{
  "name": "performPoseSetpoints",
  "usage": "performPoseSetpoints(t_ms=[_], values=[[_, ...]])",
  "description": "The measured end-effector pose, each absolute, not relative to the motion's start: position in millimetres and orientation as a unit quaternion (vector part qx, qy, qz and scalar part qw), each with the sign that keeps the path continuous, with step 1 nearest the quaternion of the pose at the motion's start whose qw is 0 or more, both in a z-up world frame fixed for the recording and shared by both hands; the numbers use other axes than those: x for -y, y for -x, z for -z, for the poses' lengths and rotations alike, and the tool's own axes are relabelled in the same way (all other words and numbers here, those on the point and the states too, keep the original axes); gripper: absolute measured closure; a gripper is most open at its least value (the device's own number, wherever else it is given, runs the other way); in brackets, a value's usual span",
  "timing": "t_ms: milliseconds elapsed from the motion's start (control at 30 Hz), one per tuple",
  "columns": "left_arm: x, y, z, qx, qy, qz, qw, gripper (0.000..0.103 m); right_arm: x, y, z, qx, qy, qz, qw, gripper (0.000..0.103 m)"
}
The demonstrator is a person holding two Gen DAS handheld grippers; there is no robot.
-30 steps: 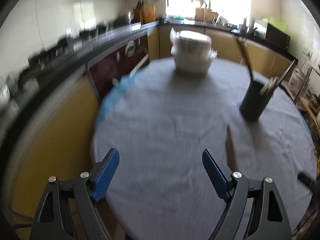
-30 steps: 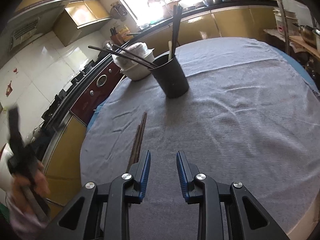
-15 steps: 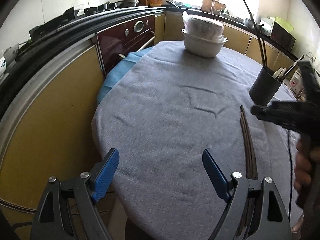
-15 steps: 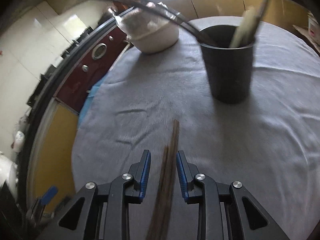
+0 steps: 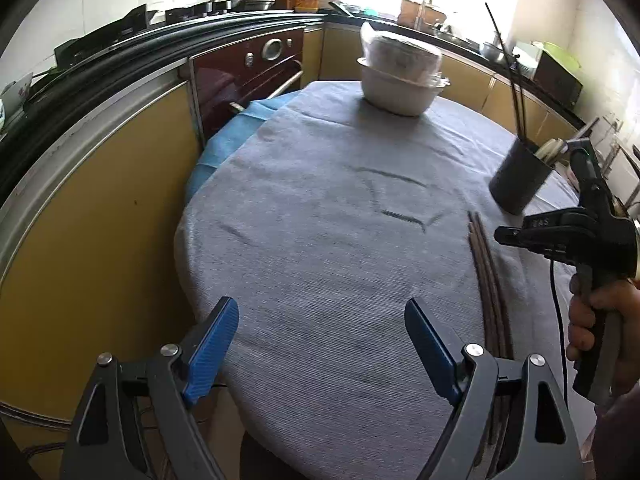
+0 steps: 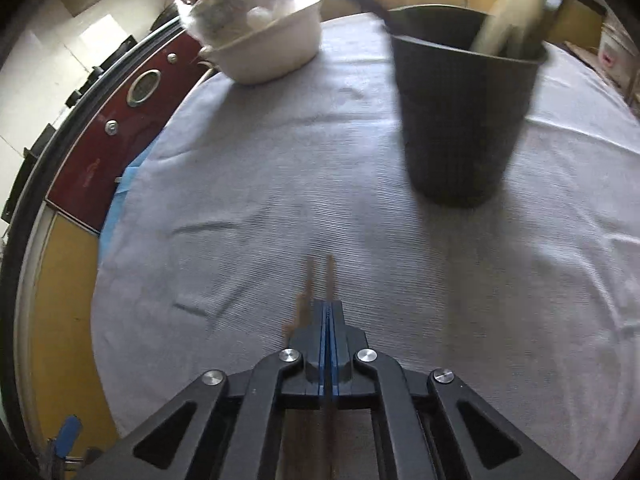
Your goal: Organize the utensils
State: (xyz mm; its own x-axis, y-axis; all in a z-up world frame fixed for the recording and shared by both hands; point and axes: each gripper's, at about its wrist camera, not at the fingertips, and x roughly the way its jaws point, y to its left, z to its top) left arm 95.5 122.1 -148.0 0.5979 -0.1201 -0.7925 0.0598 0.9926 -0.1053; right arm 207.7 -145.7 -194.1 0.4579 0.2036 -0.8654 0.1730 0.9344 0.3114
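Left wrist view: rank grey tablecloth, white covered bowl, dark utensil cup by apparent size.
1. grey tablecloth, fills most of the frame.
2. white covered bowl.
3. dark utensil cup.
Bowl over cup is apparent only: fisheye distortion squeezes the cup near the edge, so true sizes stay unsure.

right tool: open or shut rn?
Shut. The right tool's blue pads have just closed together on one of the brown chopsticks, which runs on between them; the other lies beside.

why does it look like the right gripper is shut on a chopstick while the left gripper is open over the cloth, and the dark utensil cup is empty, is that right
Not quite: the dark utensil cup is not empty; the right wrist view shows utensils standing in it. The rest holds: the right gripper is shut on a chopstick, and the left gripper is open over the cloth.
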Motion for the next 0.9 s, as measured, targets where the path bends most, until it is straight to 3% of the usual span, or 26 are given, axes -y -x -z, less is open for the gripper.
performPoseSetpoints(t_ms=[333, 533, 833, 900], values=[[-63.5, -87.0, 153.6, -0.460, 0.009, 0.117, 0.880, 0.018, 198.0, -168.5, 177.7, -0.505, -0.263, -0.025, 0.821, 0.097], [-36.0, -75.8, 162.0, -0.473, -0.008, 0.154, 0.868, 0.018, 161.2, -188.8, 174.8, -0.528, -0.235, -0.068, 0.814, 0.090], [-29.9, -68.5, 181.7, -0.495, -0.013, 0.173, 0.851, 0.018, 135.9, -204.6, 195.7, -0.545, -0.194, -0.055, 0.814, 0.089], [-27.7, -67.7, 184.9, -0.498, -0.016, 0.172, 0.850, 0.018, 135.9, -202.5, 195.5, -0.541, -0.182, -0.056, 0.819, 0.093]])
